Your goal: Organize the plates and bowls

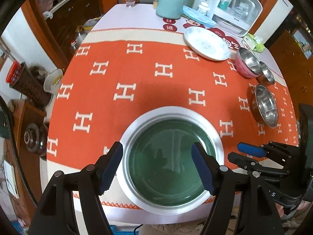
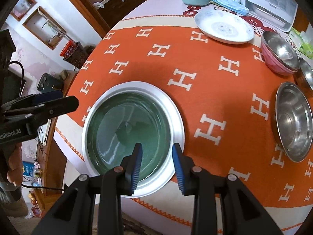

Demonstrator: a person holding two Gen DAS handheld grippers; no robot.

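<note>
Green plate (image 1: 168, 162) nested in silver plate (image 1: 137, 125), both hand-held grippers open

table: I see a round table (image 1: 109, 17) under an orange H-pattern cloth (image 1: 137, 90) with cream bands; it's my landmark
far edge of table: pale blue canister (image 1: 169, 4), small glass jar (image 1: 130, 0), white box appliance with clear door (image 1: 234, 5), blue face masks (image 1: 196, 15), green tissue pack (image 1: 256, 44)
left of table: dark wood cabinet with knobs (image 1: 74, 9), light countertop on it
left, lower: dark woven bin with red rim (image 1: 27, 82), white pot (image 1: 52, 79), low wooden stand (image 1: 29, 117)
walls: pale floral paper, framed recess (image 2: 46, 28) beyond table's left side
right of table: wooden doors (image 1: 289, 58)
light: even, soft, glare on tabletop items
</note>
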